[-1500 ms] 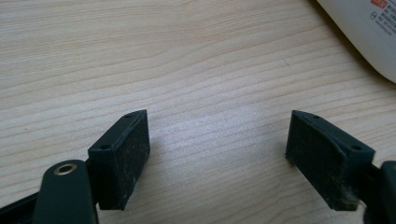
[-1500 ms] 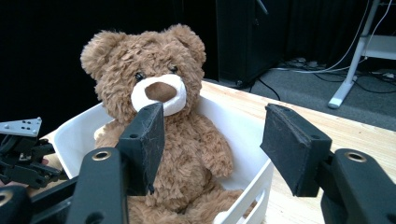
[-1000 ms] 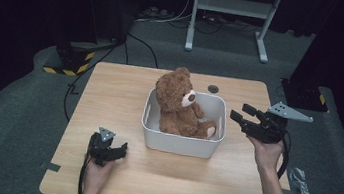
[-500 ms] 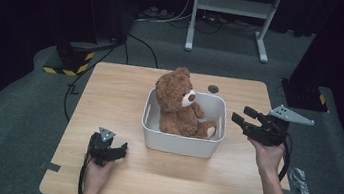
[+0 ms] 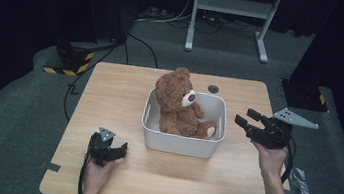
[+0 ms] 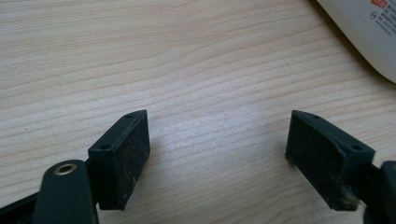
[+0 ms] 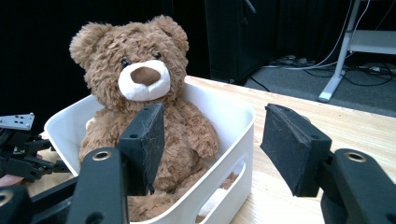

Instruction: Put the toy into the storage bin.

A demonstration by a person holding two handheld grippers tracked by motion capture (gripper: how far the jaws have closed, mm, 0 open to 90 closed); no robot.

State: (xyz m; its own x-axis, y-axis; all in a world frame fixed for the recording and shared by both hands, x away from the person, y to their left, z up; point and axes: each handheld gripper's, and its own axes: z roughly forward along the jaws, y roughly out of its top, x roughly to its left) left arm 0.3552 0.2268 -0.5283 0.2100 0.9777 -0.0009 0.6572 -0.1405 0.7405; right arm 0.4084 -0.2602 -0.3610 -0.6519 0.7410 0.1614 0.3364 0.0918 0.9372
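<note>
Right tongs (image 5: 247, 121) hover spread beside the white bin's (image 5: 181, 143) end, gripping nothing; left tongs (image 5: 120, 148) rest spread on the wooden surface (image 5: 110, 89); brown teddy bear (image 5: 179, 105) sits upright inside the bin.

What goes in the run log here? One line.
teddy bear: seated in white bin | right gripper: open beside bin | left gripper: open, empty
</note>
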